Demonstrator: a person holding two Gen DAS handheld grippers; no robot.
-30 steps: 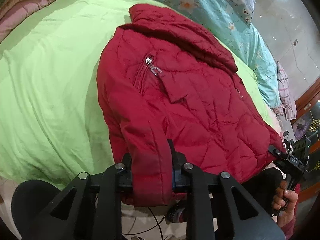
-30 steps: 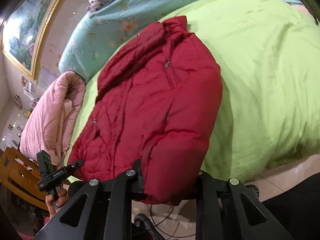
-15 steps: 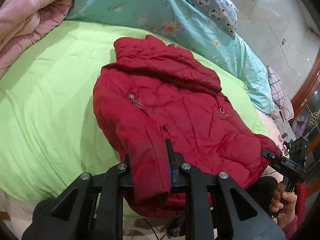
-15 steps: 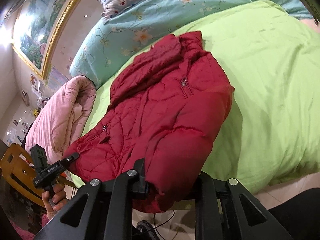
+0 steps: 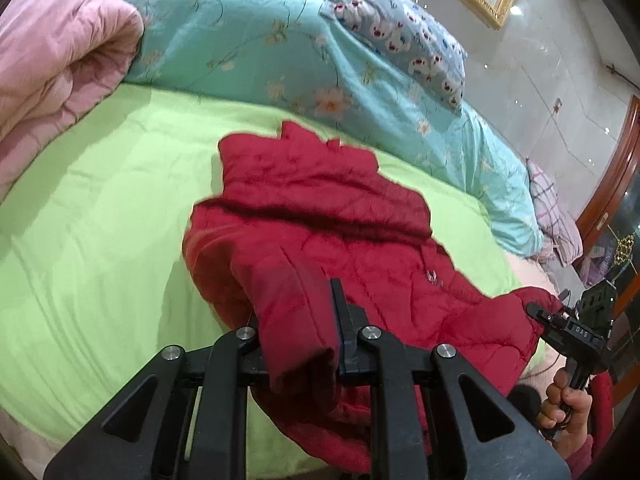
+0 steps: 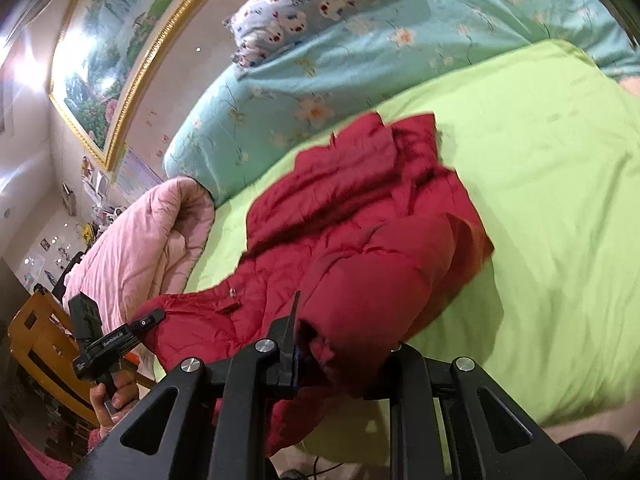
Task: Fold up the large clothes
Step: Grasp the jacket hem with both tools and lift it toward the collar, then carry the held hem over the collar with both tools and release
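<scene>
red jacket [image 5: 320, 232] lies ahead of both claws on green bedding [image 5: 100, 220]; left claw [image 5: 298, 320] and right claw [image 6: 344, 332] each clamp its hem.

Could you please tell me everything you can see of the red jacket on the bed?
The jacket is dark red, quilted and puffy, with a collar at its far end and a metal zip pull on its front. It lies rumpled on the green cover, its near edge lifted off the bed. The left gripper and right gripper each have jaws shut on a near corner.
</scene>
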